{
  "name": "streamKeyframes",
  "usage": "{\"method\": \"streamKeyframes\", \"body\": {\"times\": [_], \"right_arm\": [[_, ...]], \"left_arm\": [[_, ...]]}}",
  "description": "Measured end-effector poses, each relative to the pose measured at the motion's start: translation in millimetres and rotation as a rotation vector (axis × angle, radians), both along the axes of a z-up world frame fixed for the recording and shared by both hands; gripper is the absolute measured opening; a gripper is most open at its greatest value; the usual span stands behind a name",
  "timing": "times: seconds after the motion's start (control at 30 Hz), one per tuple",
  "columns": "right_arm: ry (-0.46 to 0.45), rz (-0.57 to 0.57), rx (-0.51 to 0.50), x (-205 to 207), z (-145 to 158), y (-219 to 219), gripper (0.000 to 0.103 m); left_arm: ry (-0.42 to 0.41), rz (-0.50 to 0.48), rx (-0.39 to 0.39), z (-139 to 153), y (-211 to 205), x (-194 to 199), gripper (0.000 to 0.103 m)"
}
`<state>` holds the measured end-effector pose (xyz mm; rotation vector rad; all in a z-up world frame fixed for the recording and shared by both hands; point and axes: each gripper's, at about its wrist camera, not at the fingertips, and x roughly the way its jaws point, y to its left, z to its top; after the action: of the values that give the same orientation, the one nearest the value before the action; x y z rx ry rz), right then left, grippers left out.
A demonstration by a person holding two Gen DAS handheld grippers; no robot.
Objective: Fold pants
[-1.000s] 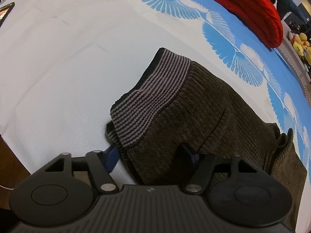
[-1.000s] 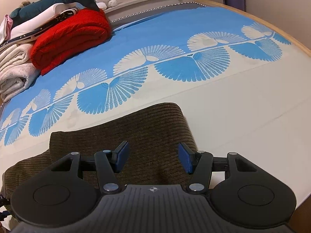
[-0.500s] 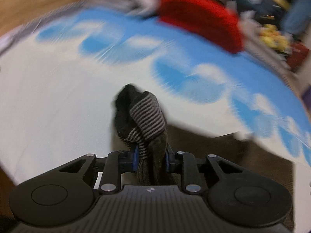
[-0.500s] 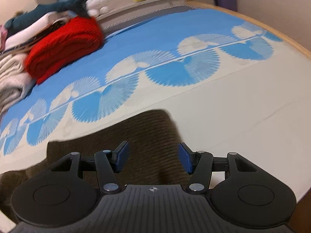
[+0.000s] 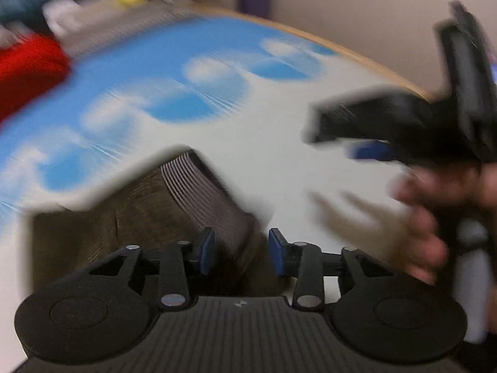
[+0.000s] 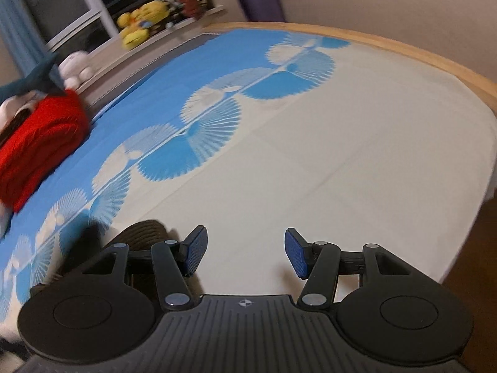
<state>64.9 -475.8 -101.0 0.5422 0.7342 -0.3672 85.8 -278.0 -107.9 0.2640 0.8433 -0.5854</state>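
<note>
Left gripper (image 5: 238, 250) with blue pads parted, nothing pinched; brown pants (image 5: 149, 217) directly ahead and beneath, striped waistband (image 5: 205, 192) running up from between the fingers. Fabric between the pads but not touching either, as far as the motion blur allows. Right gripper (image 6: 245, 253) spread wide over bare cream sheet, holding nothing; only a rounded brown edge of the pants (image 6: 144, 233) visible, just beyond its left finger, low at the left of the right wrist view. From the left wrist view, right gripper (image 5: 372, 143) also seen, off to the right and above the sheet, clear of the pants, gripped by a blurred hand (image 5: 435, 217). Pants lying on the cream part of the bedsheet (image 6: 341, 140), near the front edge of the bed. Beyond, a band of blue fan shapes (image 6: 192, 143). Farther left, folded red knit (image 6: 37, 143) on the blue part. Behind, a ledge with yellow plush toys (image 6: 139, 23).
</note>
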Motion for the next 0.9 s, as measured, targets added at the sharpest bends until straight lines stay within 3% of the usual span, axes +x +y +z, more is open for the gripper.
{"method": "streamKeyframes", "body": {"times": [0.1,0.17,0.27,0.33,0.4,0.53,0.57,0.63,0.7,0.8,0.83,0.9], "right_arm": [[-0.008,0.023,0.074,-1.5,-7.0,-5.3,0.059],[-0.008,0.115,0.138,4.7,-13.3,0.2,0.061],[-0.005,0.25,0.215,15.7,-19.0,17.9,0.066],[0.009,0.322,0.239,24.4,-22.3,32.9,0.073],[0.053,0.376,0.211,33.1,-25.3,51.0,0.075],[0.178,0.457,0.109,45.8,-40.0,88.3,0.075],[0.188,0.469,0.059,44.7,-41.2,96.1,0.072],[0.163,0.501,-0.005,42.5,-36.1,109.4,0.051],[0.117,0.515,-0.06,37.1,-27.8,115.6,0.023],[-0.026,0.482,-0.054,24.4,-2.4,107.1,0.009],[-0.109,0.463,-0.04,16.4,11.9,101.6,0.006],[-0.224,0.432,-0.111,-3.4,36.0,95.1,0.006]], "left_arm": [[0.003,0.03,-0.108,2.9,37.3,-3.1,0.071],[-0.041,0.074,-0.09,5.7,70.4,0.9,0.071],[-0.092,0.114,-0.003,2.4,123.5,10.5,0.058],[-0.091,0.127,0.026,-1.8,157.9,18.6,0.037],[-0.069,0.144,0.023,-8.7,186.4,28.5,0.027],[0.005,0.136,-0.005,-43.4,224.2,29.8,0.025],[-0.01,0.143,-0.016,-51.0,229.3,25.6,0.025],[-0.032,0.168,-0.042,-56.2,234.6,17.8,0.025],[-0.029,0.174,-0.072,-47.5,233.4,17.9,0.025],[-0.062,0.151,-0.135,-35.7,228.2,15.7,0.026],[-0.074,0.136,-0.146,-32.2,229.3,14.3,0.026],[-0.077,0.107,-0.166,-27.5,228.7,10.6,0.026]]}}
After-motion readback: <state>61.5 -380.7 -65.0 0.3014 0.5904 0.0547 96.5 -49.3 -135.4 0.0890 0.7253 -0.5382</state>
